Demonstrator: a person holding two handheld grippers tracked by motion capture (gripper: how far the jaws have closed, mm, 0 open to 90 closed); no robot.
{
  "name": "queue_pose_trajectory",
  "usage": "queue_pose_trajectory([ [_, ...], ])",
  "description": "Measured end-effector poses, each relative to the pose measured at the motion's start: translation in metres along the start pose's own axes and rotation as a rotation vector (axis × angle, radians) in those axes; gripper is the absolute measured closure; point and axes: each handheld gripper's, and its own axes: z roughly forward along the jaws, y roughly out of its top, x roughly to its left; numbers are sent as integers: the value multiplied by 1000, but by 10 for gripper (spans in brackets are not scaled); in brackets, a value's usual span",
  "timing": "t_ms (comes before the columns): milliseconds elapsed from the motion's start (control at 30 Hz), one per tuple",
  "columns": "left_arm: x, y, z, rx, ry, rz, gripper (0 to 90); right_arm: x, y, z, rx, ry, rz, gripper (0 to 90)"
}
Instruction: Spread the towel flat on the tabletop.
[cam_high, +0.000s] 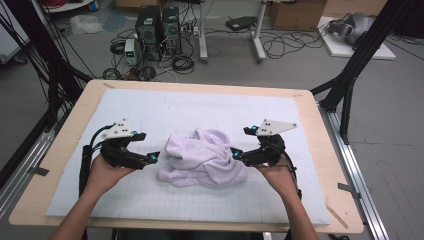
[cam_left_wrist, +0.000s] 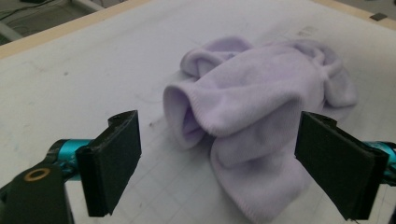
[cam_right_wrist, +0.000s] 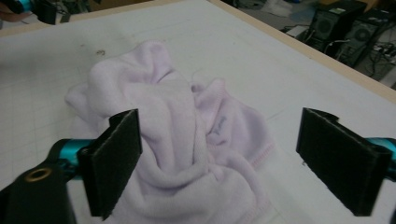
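A crumpled lilac fleece cloth (cam_high: 205, 157) lies in a heap in the middle of the white gridded mat (cam_high: 150, 107). My left gripper (cam_high: 148, 146) is held just left of the heap, open, pointing at it. In the left gripper view the cloth (cam_left_wrist: 261, 88) sits ahead of the wide-apart pads (cam_left_wrist: 114, 163), which do not touch it. My right gripper (cam_high: 241, 141) hovers at the heap's right edge, also open. In the right gripper view the cloth (cam_right_wrist: 154, 93) lies below and between the black pads (cam_right_wrist: 116, 158), with no pad pressing on it.
The mat covers most of a wooden table (cam_high: 330, 150). Black frame struts (cam_high: 350, 75) rise at both back corners. Computer towers (cam_high: 157, 27), cables and boxes stand on the floor beyond the far edge. The person's forearms (cam_high: 87, 210) enter from the bottom.
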Motion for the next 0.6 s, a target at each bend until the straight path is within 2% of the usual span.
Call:
queue_pose_trajectory([
  [133,-6,10,24,19,-41,22,264,-2,-3,15,57,34,-8,249],
  [200,-8,11,30,25,-49,27,296,-4,-7,22,65,56,3,291],
  [233,-8,12,43,52,-60,29,304,-5,-10,26,72,63,5,297],
  [267,-8,12,43,52,-60,29,312,-5,-10,26,72,63,5,297],
  [300,-6,9,56,94,-76,23,317,-5,-15,35,114,83,14,320],
  [433,-3,-1,75,179,-96,3,328,-5,-23,48,222,96,22,371],
  [500,-2,-6,83,215,-127,16,399,-4,-26,55,256,126,25,426],
  [533,-2,-6,83,215,-127,16,461,-3,-27,58,274,136,24,451],
  [567,-3,-8,86,227,-145,21,537,-2,-28,60,292,145,28,497],
  [600,-4,-11,91,271,-158,36,606,-2,-29,63,305,161,25,543],
])
